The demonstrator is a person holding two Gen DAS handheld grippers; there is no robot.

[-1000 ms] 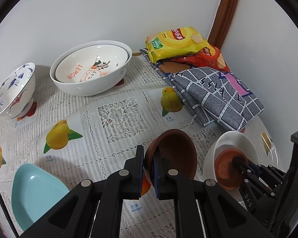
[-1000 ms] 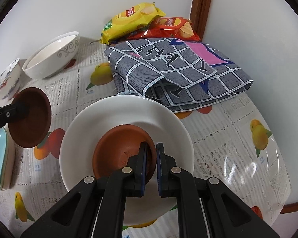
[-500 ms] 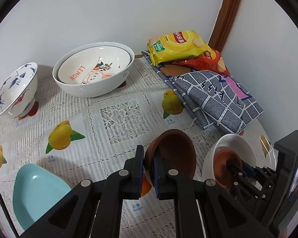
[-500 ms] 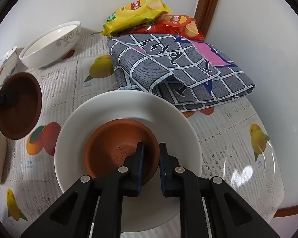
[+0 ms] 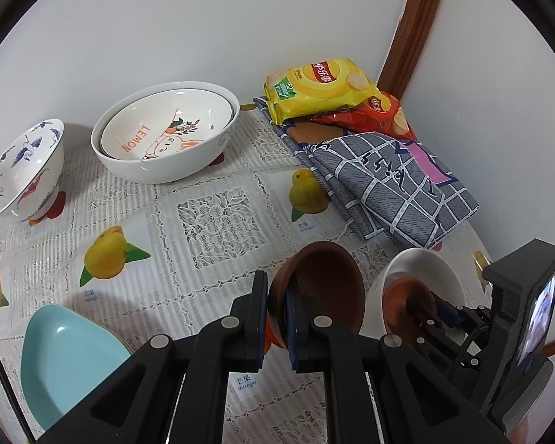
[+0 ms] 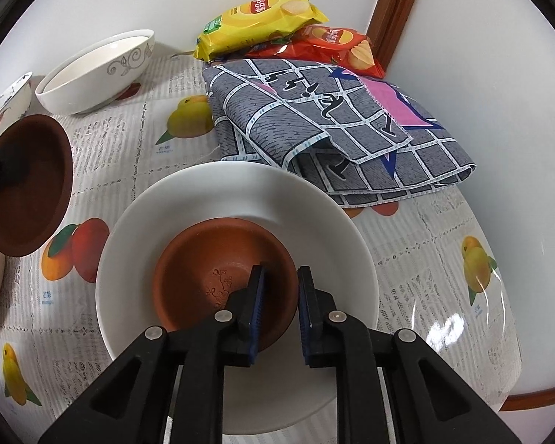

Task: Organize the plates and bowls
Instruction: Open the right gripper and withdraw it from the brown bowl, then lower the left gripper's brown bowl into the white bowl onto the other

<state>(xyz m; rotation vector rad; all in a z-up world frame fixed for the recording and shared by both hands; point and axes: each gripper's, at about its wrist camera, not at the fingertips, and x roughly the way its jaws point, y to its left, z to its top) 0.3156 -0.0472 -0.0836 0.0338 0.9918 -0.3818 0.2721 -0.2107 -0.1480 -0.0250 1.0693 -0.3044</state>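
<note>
The left gripper [image 5: 276, 309] is clamped on the rim of a dark brown clay bowl [image 5: 325, 288], holding it tilted above the bench [image 5: 218, 218], whose cloth is printed with fruit. In the right wrist view this bowl [image 6: 26, 185] hangs at the left edge, just beside the white plate [image 6: 314, 214].

The right gripper [image 6: 280, 303] stands narrowly apart over the near rim of a terracotta saucer [image 6: 211, 259]; one finger sits inside the saucer, the other outside, and the pads do not appear to press it. The saucer rests in the middle of the white plate, which lies near the bench's right edge.

Toward the back edge, a bowl lettered LEMON [image 5: 166, 137] is nested in a larger white bowl [image 5: 159, 166], with a blue-and-white crane-patterned bowl [image 5: 22, 177] to the left of them. A light blue dish [image 5: 66, 359] lies at the near left corner. In the back right corner a folded grey checked cloth [image 6: 333, 122] carries a yellow chip bag [image 6: 262, 18] and a red chip bag [image 6: 329, 48].
</note>
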